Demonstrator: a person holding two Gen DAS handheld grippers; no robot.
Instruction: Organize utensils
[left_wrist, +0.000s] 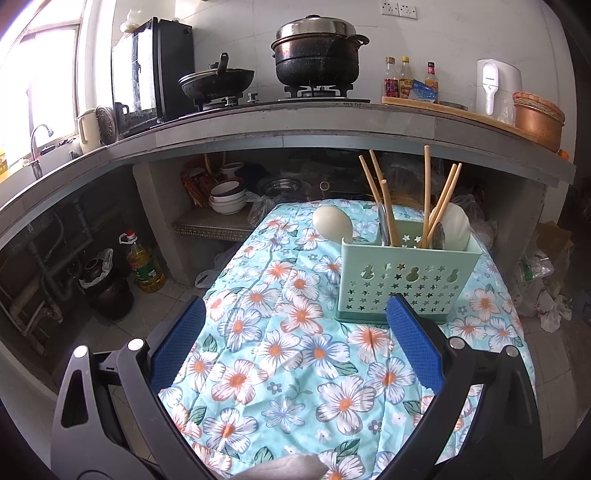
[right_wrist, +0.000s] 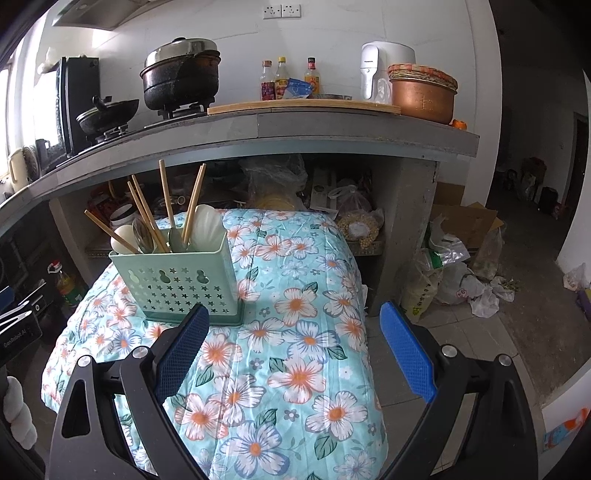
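- Left tool: blue textured pads spread wide, holding nothing.
- Right tool: also wide and empty.
- Pale green plastic holder, punched with stars and gourd shapes, stands ahead of both tools on the floral quilted cloth.
- Wooden chopsticks, white spoons lean inside it.
- Beyond, the grey bench carries a blackened pot.

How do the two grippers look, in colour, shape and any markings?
The left gripper and the right gripper look alike. Each has two flat blue pads with a fine dotted texture, set on black angular plastic arms with triangular cut-outs and round silver pins at the joints. No cables, printed markings or sleeves show on either.
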